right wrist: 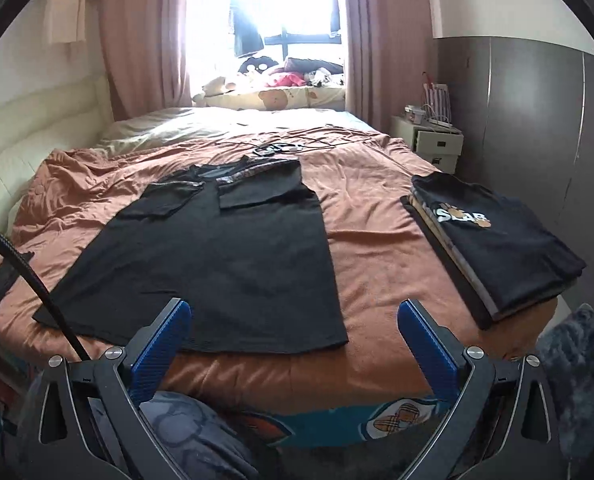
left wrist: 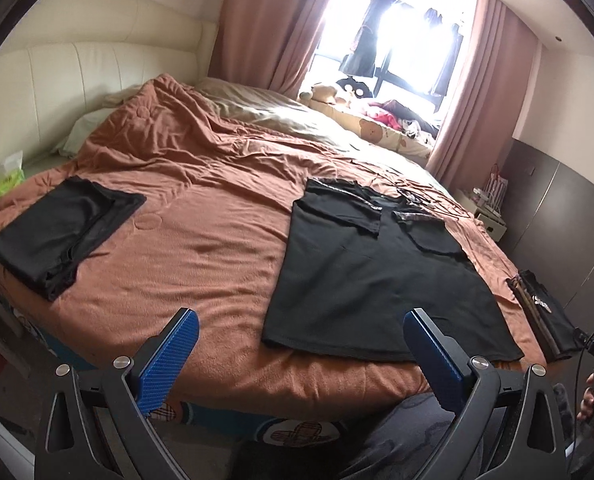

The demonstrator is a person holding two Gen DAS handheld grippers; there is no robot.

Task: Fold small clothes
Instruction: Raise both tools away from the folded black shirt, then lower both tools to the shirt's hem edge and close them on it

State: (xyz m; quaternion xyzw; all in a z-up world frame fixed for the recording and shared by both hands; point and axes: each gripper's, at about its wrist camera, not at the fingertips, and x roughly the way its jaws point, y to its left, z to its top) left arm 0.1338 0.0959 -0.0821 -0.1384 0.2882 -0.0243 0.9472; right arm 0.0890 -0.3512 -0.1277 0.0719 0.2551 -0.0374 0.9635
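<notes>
The left gripper (left wrist: 301, 354) and right gripper (right wrist: 295, 338) are both hovering spread wide and holding nothing — each above the near edge of the bed (right wrist: 377, 256). Just beyond them a black T-shirt (right wrist: 225, 256) is lying flat on the rust-coloured cover, its sleeves folded inward. Folded black clothes (left wrist: 63, 226) are resting well to its left — a folded stack (right wrist: 497, 240) is sitting to its right.

Both wrist cameras look from the foot of the bed (left wrist: 217, 240) toward the window (right wrist: 265, 12) (left one angled rightward), sharing the spread black shirt (right wrist: 225, 256).
</notes>
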